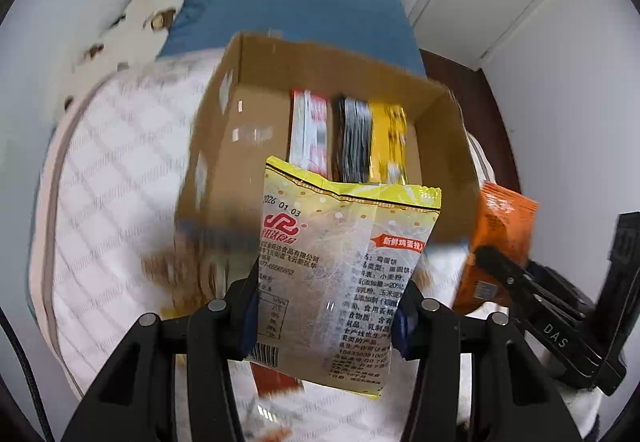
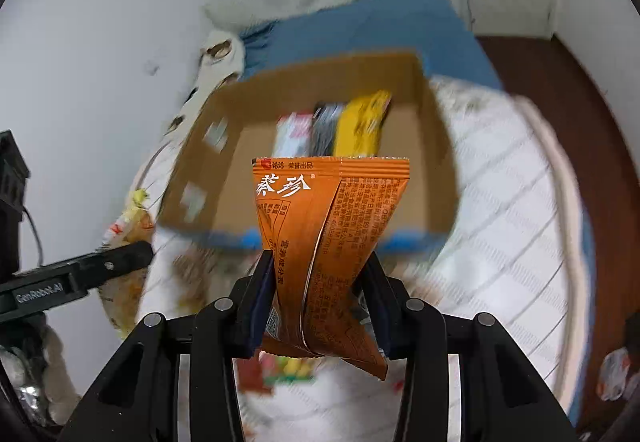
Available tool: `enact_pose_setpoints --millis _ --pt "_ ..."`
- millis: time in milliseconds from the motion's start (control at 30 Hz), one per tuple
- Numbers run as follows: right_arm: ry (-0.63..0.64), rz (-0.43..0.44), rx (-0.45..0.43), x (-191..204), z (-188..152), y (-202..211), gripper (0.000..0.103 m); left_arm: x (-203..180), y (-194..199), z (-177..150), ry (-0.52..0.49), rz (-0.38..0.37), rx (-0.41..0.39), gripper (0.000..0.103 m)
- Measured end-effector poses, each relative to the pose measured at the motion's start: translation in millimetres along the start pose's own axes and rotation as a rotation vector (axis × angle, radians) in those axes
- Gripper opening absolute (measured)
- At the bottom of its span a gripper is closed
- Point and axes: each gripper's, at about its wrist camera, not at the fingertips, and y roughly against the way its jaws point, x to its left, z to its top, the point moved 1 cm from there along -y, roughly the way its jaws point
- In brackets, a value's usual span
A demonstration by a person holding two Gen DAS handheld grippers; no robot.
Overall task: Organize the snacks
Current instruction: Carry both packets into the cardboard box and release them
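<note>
The box [image 1: 240, 90] sits on the bed [image 1: 120, 170]. Three snack packs [image 1: 352, 138] stand side by side inside it.

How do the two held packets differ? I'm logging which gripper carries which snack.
The yellow packet, in the left gripper, has a clear window and lies fairly flat between the fingers; the orange packet, in the right gripper, is opaque and pinched into a crease at its middle. The yellow packet looks wider than the orange packet. Both are sealed, bear printed Chinese text, and are held in front of the cardboard box.
</note>
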Motion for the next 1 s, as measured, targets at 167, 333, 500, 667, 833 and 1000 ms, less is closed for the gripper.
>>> enact_pose_setpoints --millis 167,333,500,667,833,1000 --pt "0.036 -0.123 0.002 -11.6 64.1 -39.2 0.045 -9.4 -42.6 66.0 -0.006 0.084 0.030 0.048" --pt "0.063 -0.209 0.048 -19.0 107.1 -84.0 0.045 2.5 -93.1 113.6 0.043 0.114 0.092 0.048" --pt "0.038 -0.254 0.146 -24.9 130.2 -133.8 0.083 21.9 -139.5 149.6 0.086 0.153 0.126 0.065" --pt "0.022 -0.247 0.164 -27.7 131.4 -148.6 0.092 26.9 -153.9 161.6 0.056 0.165 0.124 0.085" --pt "0.010 -0.231 0.168 -26.3 125.3 -150.8 0.092 32.4 -154.0 153.5 0.052 0.140 0.117 0.085" --pt "-0.024 -0.207 0.162 -24.2 112.6 -144.8 0.092 27.7 -134.8 137.6 0.024 0.140 0.082 0.085"
